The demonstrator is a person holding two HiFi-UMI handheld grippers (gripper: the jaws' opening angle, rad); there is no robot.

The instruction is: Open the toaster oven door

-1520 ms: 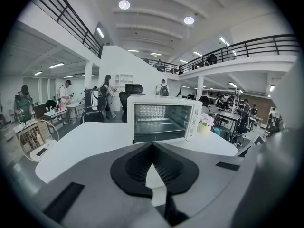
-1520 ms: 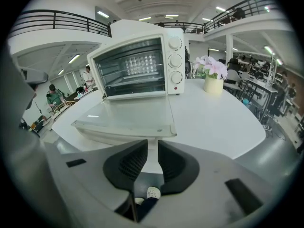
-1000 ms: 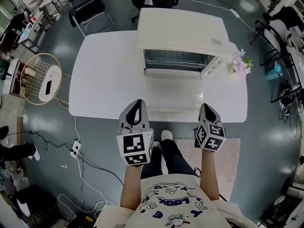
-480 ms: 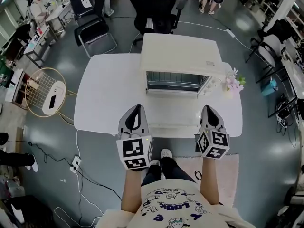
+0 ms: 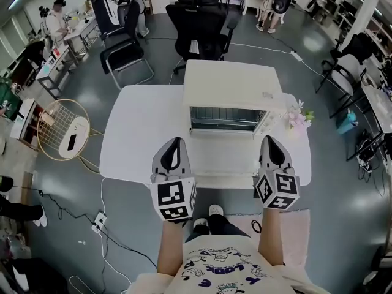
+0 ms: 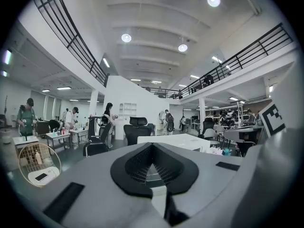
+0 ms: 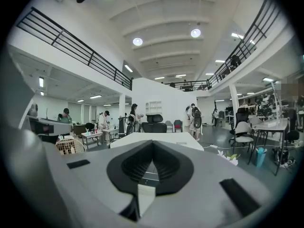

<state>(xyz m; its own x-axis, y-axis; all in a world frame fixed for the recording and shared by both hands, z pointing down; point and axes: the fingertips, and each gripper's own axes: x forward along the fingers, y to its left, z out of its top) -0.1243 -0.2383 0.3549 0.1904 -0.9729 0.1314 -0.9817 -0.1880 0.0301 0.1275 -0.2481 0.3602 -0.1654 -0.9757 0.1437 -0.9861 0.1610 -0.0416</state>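
Observation:
The cream toaster oven (image 5: 229, 84) stands at the back middle of the white table (image 5: 141, 133). Its glass door (image 5: 225, 119) faces me and looks closed. My left gripper (image 5: 173, 142) hovers over the table's near edge, left of the oven and apart from it, jaws shut on nothing. My right gripper (image 5: 271, 141) hangs level with it near the oven's right front corner, also shut and empty. In the left gripper view the oven (image 6: 173, 140) shows beyond the closed left gripper (image 6: 152, 147). In the right gripper view the oven (image 7: 156, 138) lies past the closed right gripper (image 7: 153, 145).
A small pot of pale flowers (image 5: 298, 116) sits on the table right of the oven. Black office chairs (image 5: 202, 20) stand behind the table. A round wire basket (image 5: 61, 130) and a power strip with cables (image 5: 98, 221) lie on the floor at left. People stand far back.
Both grippers have risen and now reach over the table's near edge. The head view has tilted up, showing more of the room. The oven door has not moved.

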